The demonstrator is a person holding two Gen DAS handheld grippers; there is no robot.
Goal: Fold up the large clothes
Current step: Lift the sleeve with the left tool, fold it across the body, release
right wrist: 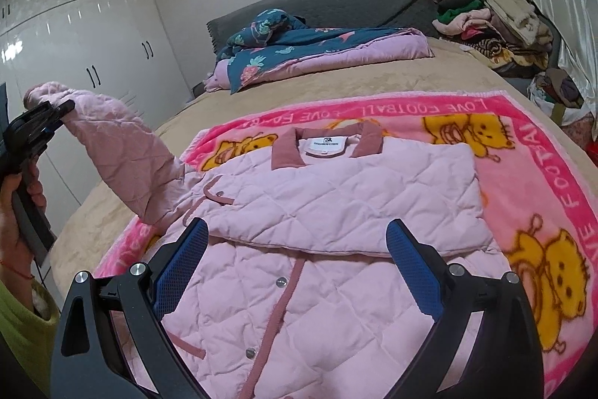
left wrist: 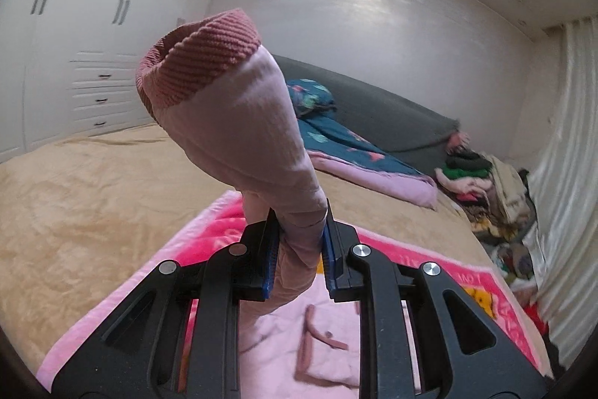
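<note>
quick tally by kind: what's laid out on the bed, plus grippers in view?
Pink quilted jacket: 1
Pink cartoon blanket: 1
Teal floral quilt: 1
Clothes pile: 1
Hand-held grippers: 2, left hand-held gripper, right hand-held gripper
Total: 6

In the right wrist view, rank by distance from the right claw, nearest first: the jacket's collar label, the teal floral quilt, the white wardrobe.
From the right claw:
1. Collar label, straight ahead on the pink jacket.
2. Teal floral quilt, farther up the bed.
3. White wardrobe, left, against the far wall.
</note>
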